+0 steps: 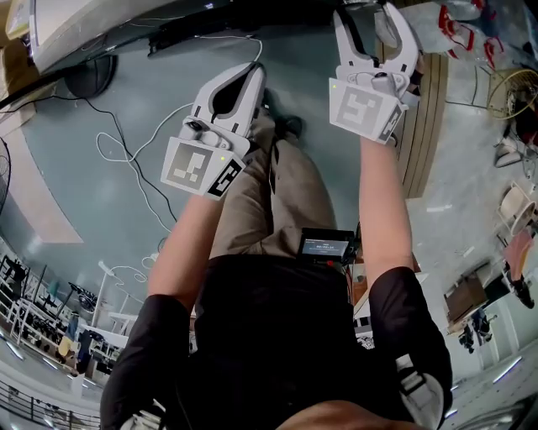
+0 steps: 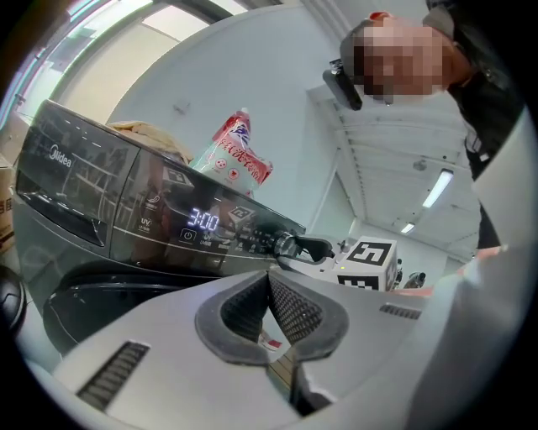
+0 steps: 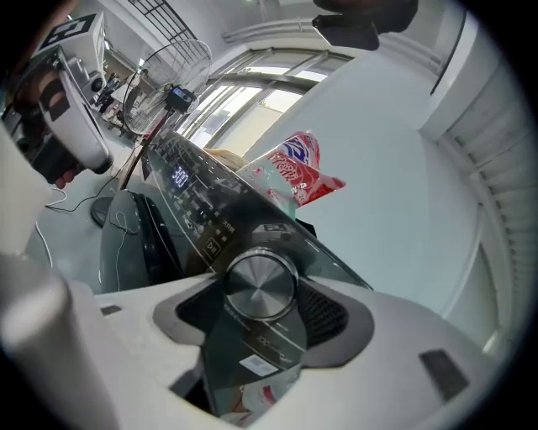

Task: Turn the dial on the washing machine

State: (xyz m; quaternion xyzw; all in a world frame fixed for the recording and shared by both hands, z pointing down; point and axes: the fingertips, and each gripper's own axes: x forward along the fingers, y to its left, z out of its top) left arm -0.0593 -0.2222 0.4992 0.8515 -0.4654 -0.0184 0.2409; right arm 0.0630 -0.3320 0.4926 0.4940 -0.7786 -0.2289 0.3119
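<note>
The dark grey washing machine [image 2: 76,193] fills the left gripper view, its display [image 2: 202,221] lit. Its round metal dial [image 3: 261,285] sits on the glossy control panel, right between the pads of my right gripper [image 3: 262,312], which close on its two sides. From the left gripper view I see the same jaws [image 2: 296,247] around the dial [image 2: 286,244]. My left gripper [image 2: 269,277] hangs off to the left of the panel with its pads together and nothing in them. In the head view both grippers, left [image 1: 250,71] and right [image 1: 368,15], point forward, side by side.
A red and white bag [image 3: 298,172] lies on top of the machine. A standing fan [image 3: 172,80] is beyond the machine's far end. White cables [image 1: 134,151] trail over the grey floor, and a wooden pallet [image 1: 424,126] lies to the right.
</note>
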